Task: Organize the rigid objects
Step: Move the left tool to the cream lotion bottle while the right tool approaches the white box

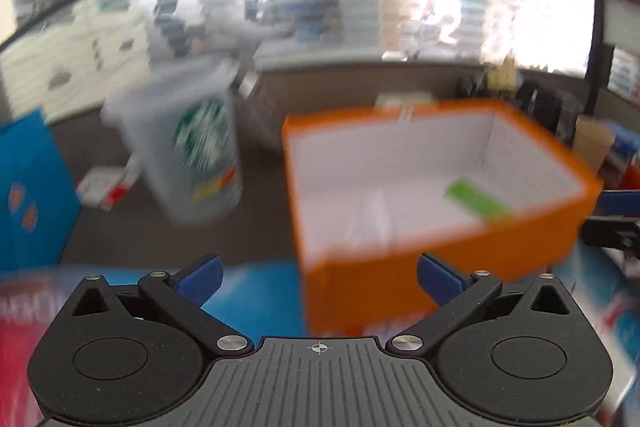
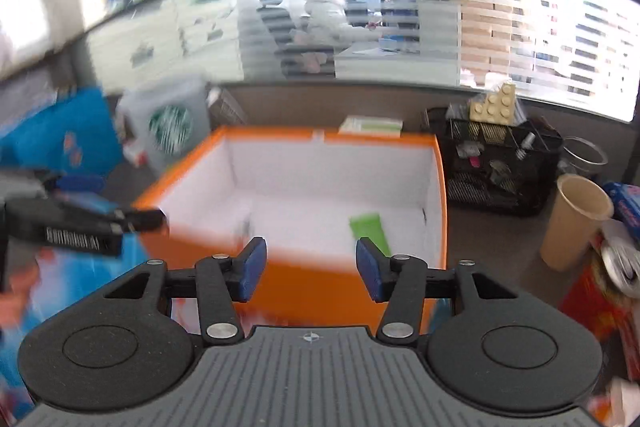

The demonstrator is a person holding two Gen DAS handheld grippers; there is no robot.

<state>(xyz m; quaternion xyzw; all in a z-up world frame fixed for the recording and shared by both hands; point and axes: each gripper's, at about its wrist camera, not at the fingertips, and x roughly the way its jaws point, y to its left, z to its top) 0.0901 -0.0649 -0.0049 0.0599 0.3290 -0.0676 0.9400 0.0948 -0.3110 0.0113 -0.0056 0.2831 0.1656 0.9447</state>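
Beyond right hand-held gripper (image 2: 311,269), orange box (image 2: 248,291)

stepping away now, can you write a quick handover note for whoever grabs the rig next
Left gripper: open, nothing between the pads.
Right gripper: open, empty.
Orange box: straight ahead of both, open top, a green item already inside.
Still outside: Starbucks cup left of the box, tan paper cup to its right beside the black wire basket, plus a can at far right.
Left to do: pick up the loose items and box them.
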